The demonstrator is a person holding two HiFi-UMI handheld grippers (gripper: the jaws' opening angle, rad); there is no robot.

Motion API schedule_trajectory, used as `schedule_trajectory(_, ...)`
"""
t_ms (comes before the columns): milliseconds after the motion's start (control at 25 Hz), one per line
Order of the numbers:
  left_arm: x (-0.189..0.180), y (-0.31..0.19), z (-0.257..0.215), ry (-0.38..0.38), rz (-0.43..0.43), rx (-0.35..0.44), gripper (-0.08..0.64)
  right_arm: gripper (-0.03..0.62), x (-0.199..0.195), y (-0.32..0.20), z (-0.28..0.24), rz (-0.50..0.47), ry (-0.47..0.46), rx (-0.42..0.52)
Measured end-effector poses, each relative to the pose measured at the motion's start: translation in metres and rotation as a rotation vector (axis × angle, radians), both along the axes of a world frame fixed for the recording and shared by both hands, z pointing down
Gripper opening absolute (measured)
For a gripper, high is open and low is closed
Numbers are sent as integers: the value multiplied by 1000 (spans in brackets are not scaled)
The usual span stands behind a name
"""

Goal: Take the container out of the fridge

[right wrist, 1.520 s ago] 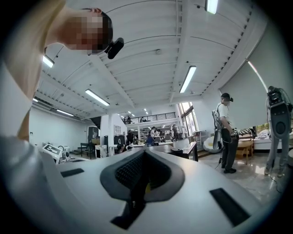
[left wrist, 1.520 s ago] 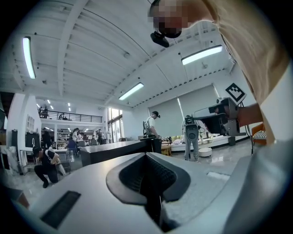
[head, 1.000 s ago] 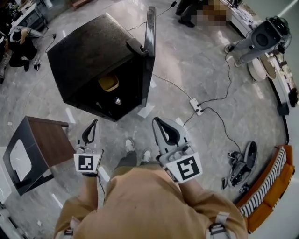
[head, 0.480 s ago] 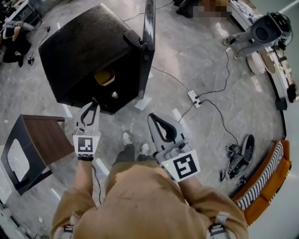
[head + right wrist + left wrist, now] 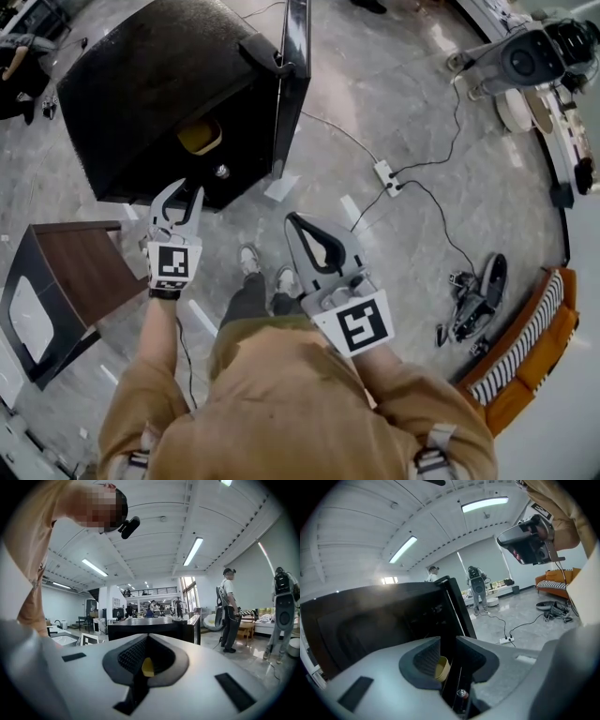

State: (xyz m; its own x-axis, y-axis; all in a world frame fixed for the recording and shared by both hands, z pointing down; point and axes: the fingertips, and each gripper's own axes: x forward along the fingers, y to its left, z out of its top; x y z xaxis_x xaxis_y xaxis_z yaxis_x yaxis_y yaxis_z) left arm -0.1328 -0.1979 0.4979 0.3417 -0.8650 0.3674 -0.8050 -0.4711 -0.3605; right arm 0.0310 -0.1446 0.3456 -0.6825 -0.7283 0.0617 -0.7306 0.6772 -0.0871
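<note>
A black fridge (image 5: 159, 84) stands on the floor with its door (image 5: 295, 75) swung open. A yellow container (image 5: 200, 138) sits on a shelf inside, with a small can (image 5: 221, 172) below it. My left gripper (image 5: 180, 194) hovers just in front of the fridge opening. Its jaws are opening and nothing is between them. In the left gripper view the container (image 5: 442, 667) and the can (image 5: 461, 694) show through the gap of the left gripper (image 5: 447, 641). My right gripper (image 5: 292, 219) hangs shut and empty, right of the opening. The right gripper view shows the right gripper (image 5: 146, 637) closed.
A brown side table (image 5: 75, 272) stands at the left near my left arm. A power strip (image 5: 385, 175) with cables lies on the floor right of the fridge. A robot base (image 5: 525, 56) is at the back right, an orange sofa (image 5: 525, 366) at the right.
The left gripper has risen toward the fridge opening and its jaws have gone from shut to apart. The fridge has come nearer in view. The right gripper stays shut.
</note>
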Motion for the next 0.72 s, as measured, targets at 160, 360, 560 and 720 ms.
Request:
schedule_trajectory(160, 1, -11, 9, -9, 12, -14, 92, 0, -1, -3, 2, 7, 5, -2)
schedule_trajectory(360, 7, -28, 18, -41, 32, -19, 100, 0, -2, -8, 8, 17, 12, -9)
schedule_trajectory(560, 19, -42, 34, -90, 76, -35, 101, 0, 0, -9, 14, 26, 18, -22)
schedule_trajectory(720, 21, -51, 51, -145, 106, -57, 104, 0, -2, -9, 18, 30, 25, -26)
